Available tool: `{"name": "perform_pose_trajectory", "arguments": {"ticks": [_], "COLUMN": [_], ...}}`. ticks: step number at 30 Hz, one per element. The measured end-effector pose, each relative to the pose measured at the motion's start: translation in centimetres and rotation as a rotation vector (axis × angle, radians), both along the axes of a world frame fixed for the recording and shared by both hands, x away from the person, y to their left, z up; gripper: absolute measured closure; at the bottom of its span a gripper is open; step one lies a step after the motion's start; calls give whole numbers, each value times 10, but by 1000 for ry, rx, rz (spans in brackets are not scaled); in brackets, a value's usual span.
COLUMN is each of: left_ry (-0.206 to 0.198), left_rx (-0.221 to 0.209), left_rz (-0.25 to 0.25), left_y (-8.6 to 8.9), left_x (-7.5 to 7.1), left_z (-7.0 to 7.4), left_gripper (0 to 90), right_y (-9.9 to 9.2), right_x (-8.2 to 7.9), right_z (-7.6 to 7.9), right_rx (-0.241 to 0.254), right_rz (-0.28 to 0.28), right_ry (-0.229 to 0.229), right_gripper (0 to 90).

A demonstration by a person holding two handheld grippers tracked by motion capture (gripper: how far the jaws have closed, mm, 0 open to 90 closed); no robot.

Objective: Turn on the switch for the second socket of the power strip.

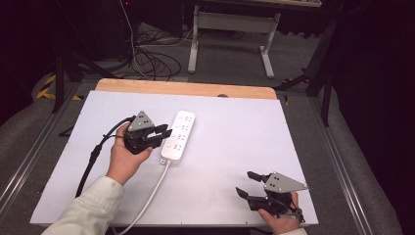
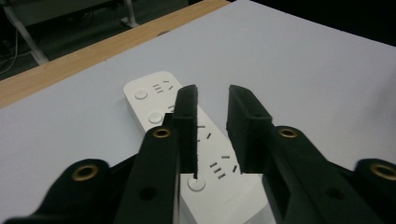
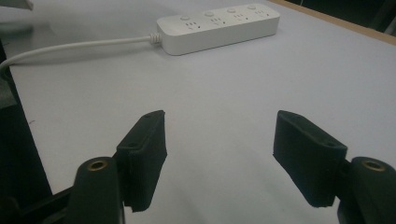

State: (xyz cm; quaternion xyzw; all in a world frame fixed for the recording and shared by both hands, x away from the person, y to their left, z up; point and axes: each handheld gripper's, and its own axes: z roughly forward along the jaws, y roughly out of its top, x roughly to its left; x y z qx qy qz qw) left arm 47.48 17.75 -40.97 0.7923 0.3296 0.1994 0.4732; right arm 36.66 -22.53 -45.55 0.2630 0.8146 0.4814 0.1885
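- Power strip (image 1: 178,136) lies mid-table, untouched so far.
- Left gripper (image 2: 212,100) hovers over it, jaws narrowed with a gap, grasping nothing.
- Right gripper (image 3: 219,156) near-right, released, idle.

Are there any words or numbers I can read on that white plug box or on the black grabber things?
None can be read.
Power strip: a faint embossed mark near its cord end, too blurred to read; the rest is socket slots and round buttons.
Left gripper and right gripper: no lettering visible.
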Motion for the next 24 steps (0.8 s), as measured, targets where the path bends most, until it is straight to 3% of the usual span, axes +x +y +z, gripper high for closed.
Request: {"name": "perform_pose_trajectory", "arguments": {"ticks": [6,18,20,24], "left_ry": [27,80,72,87], "left_rx": [-1,1,8,-3], "left_rz": [37,105,113,106], "left_y": [-6,-5,-5,-7], "left_x": [10,36,40,44], "left_z": [-11,-33,-37,-44], "left_gripper": [898,900,900,900], "right_y": [0,0,0,0], "right_x": [0,0,0,0], "right_z": [0,-1,-1,-1], "right_rx": [2,-1,1,1], "right_rz": [4,11,13,13], "right_ry": [5,5,5,5], "right_gripper": [349,349,349,349]}}
